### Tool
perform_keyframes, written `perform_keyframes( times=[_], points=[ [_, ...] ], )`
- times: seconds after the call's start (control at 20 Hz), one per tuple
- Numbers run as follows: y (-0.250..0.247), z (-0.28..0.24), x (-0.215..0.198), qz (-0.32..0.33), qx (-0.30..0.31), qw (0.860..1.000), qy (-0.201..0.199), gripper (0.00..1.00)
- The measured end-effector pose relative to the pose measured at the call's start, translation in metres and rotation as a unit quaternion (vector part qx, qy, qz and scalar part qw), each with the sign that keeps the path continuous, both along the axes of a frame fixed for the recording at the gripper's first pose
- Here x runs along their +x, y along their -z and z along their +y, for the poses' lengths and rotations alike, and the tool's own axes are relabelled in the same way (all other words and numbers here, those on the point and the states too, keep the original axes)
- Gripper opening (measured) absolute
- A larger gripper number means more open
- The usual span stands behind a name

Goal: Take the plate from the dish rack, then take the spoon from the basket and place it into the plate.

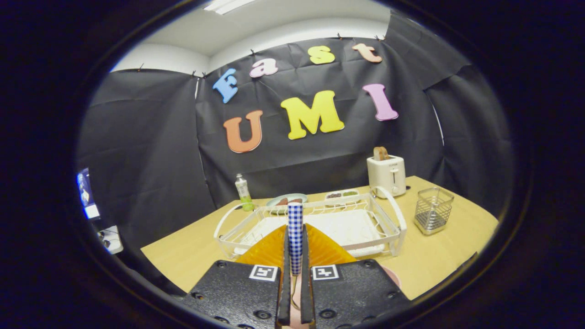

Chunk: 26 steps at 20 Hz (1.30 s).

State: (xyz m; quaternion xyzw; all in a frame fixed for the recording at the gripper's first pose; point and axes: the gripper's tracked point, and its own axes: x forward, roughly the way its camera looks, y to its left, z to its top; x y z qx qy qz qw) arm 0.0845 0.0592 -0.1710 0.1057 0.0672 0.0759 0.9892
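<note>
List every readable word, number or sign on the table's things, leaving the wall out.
None can be read.
Bottle: label too small.
Claw, shut on the spoon: two square coded markers, no letters.
Toaster: no marking shows.

Black cloth [151,151] hangs in creased panels around the booth, pinned along its top edge below a white wall [183,57]. A ceiling light [226,4] glows overhead, and a pale wooden table [457,237] stands against the cloth.
</note>
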Motion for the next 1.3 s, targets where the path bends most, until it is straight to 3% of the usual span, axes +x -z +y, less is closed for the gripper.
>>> perform_keyframes(
  times=[0.35, 0.55, 0.65, 0.85, 1.05, 1.3],
  points=[
    [0.024, -0.021, 0.006, 0.019, 0.016, 0.999, 0.031, 0.18],
    [0.025, -0.035, -0.004, 0.032, -0.007, 0.999, 0.041, 0.2],
    [0.018, -0.045, -0.013, 0.035, -0.016, 0.998, 0.049, 0.33],
    [-0.013, -0.076, -0.037, 0.003, -0.045, 0.994, 0.097, 0.85],
    [-0.045, -0.078, -0.062, -0.04, -0.08, 0.989, 0.116, 0.88],
    [-0.059, -0.073, -0.082, -0.038, -0.088, 0.989, 0.117, 0.91]
  ],
)
